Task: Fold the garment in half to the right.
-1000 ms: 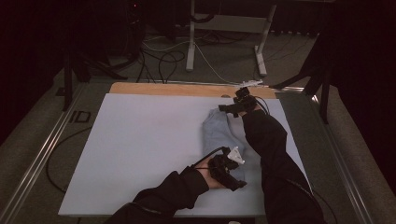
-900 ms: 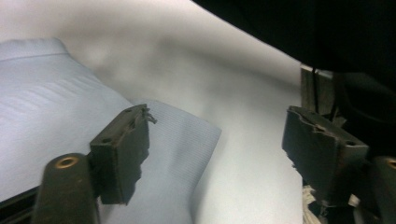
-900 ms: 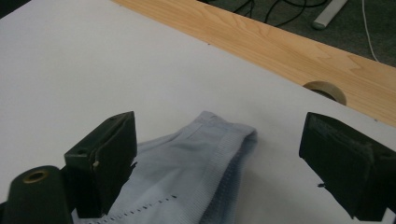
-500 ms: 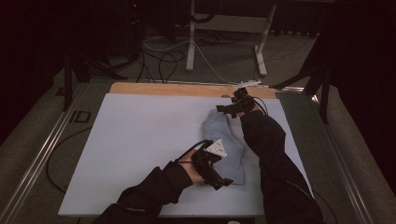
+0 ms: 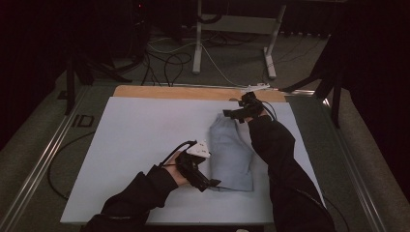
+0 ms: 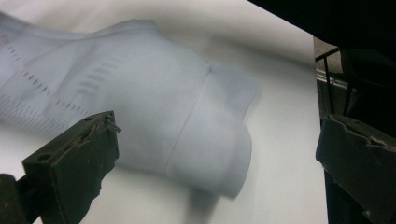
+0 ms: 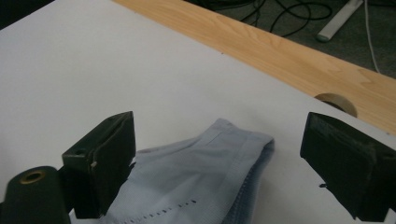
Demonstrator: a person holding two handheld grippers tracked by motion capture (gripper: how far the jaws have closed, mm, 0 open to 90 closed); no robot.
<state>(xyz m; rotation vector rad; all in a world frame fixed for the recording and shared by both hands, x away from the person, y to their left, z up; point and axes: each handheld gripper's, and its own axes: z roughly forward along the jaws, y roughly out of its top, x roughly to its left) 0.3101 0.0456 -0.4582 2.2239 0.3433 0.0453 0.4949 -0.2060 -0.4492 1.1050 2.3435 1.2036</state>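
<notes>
Cloth job: pale blue garment, folded into a long strip, lying on the right half of the white table, running near to far.

Near end: left gripper sits just left of the strip's near edge. Its jaws have just been opening and now stand wide apart with nothing between them; in the left gripper view the folded hem lies flat on the table beyond the jaws, untouched.

Far end: right gripper hovers at the strip's far tip, close to the wooden edge. Jaws well apart; the right gripper view shows the far corner of the cloth between them, but the pads aren't pressing on it.

Handling, my read:
- Light, soft, zero stiffness. It'll sag and unfold if lifted from one point.
- Thin woven fabric with stitched hems and a row of small perforations. Not fragile, but layers will slide over each other on a smooth table.
- Best grips are the hemmed edges and corners: thicker, so the jaws bite several layers at once. A mid-panel pinch would likely pick up the top layer only.
- For the next fold, take both ends together, near hem and far corner, keep it low and taut so the stack stays aligned.
- Risk: a jaw dragging on the table skews the strip before the grip closes.
</notes>
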